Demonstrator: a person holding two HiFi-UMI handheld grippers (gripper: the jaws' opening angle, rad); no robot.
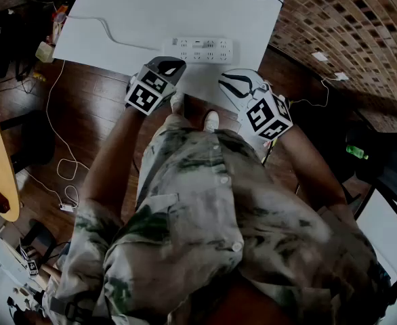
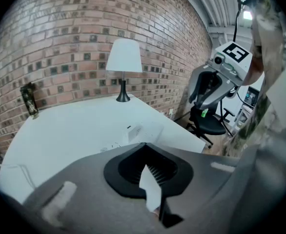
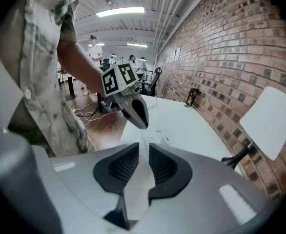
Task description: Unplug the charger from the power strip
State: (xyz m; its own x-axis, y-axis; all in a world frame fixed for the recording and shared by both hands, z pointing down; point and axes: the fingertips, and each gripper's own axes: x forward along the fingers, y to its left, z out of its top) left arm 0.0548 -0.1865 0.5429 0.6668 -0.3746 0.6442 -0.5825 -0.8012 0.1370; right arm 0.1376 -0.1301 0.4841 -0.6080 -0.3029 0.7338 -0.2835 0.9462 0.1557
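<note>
Grey left gripper (image 2: 144,145), jaws together, empty; white rectangular power strip (image 2: 133,131) on white table (image 2: 70,126); white-shaded black-footed lamp (image 2: 123,62) beyond.

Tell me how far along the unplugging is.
Nothing looks done: the power strip lies untouched on the table, and I cannot make out the charger. In hand: the left gripper and right gripper hover empty, short of the strip. Left: reach in, grip the charger, pull it out.

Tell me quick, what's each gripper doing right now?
Left gripper: shut, holding nothing.
Right gripper: open a little, holding nothing.
</note>
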